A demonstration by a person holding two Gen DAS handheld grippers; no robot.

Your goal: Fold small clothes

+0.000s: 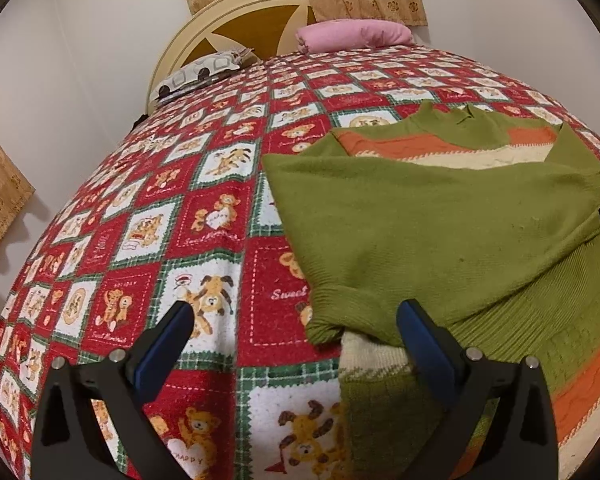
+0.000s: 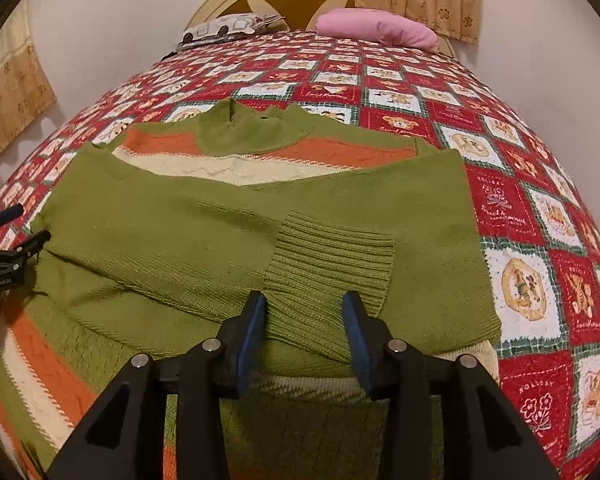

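Sweater: the green knit sweater (image 2: 228, 232) with orange and cream stripes lies flat on the bedspread (image 2: 540, 208), collar toward twelve o'clock, so both sleeves could be laid across the chest.
Sleeves: both are crossed over the body; the ribbed cuff (image 2: 332, 264) of the upper one ends near the middle, which keeps the bundle narrow for the next fold.
Right gripper: the right gripper (image 2: 305, 320) sits at six o'clock of that cuff, its blue pads straddling the ribbing. The jaws look slack, not pinching, though whether a pad still brushes the knit is hard to tell.
Left gripper: the left gripper (image 1: 296, 320) hovers spread wide and empty at the sweater's nine o'clock edge, beside the folded sleeve corner (image 1: 324, 324), probably waiting to take that side.
Stage: sleeves in; I judge the lengthwise fold is still to come.
Background: pink pillow (image 2: 376, 28) at twelve o'clock, well apart.
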